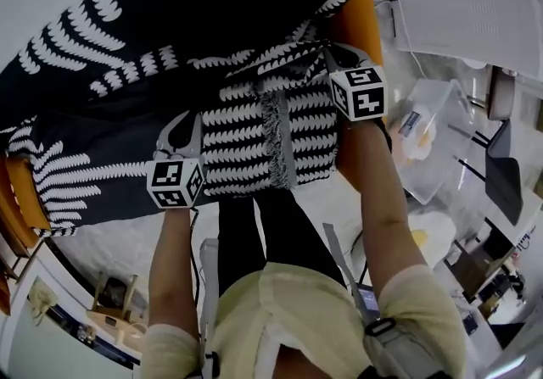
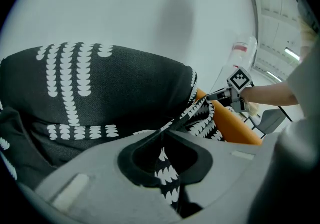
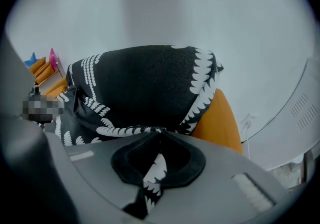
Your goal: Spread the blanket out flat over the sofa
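The black blanket [image 1: 170,47] with white fern print lies draped over the orange sofa [image 1: 355,21], covering its back and seat. A folded, bunched part with a fringe [image 1: 276,144] hangs at the front between the two grippers. My left gripper [image 1: 185,125] is shut on the blanket's edge at the lower left; in the left gripper view the cloth [image 2: 167,178] is pinched between the jaws. My right gripper [image 1: 335,59] is shut on the edge near the sofa's right end, with the cloth [image 3: 152,170] caught in its jaws. The sofa's orange side [image 3: 220,118] shows bare to the right.
A clear plastic box [image 1: 433,140] stands on the floor right of the sofa, with a dark chair [image 1: 502,169] beyond it. A white panel [image 1: 475,21] lies at top right. The person's dark trouser legs [image 1: 263,233] stand close before the sofa. Orange shelving [image 3: 45,75] shows at the left.
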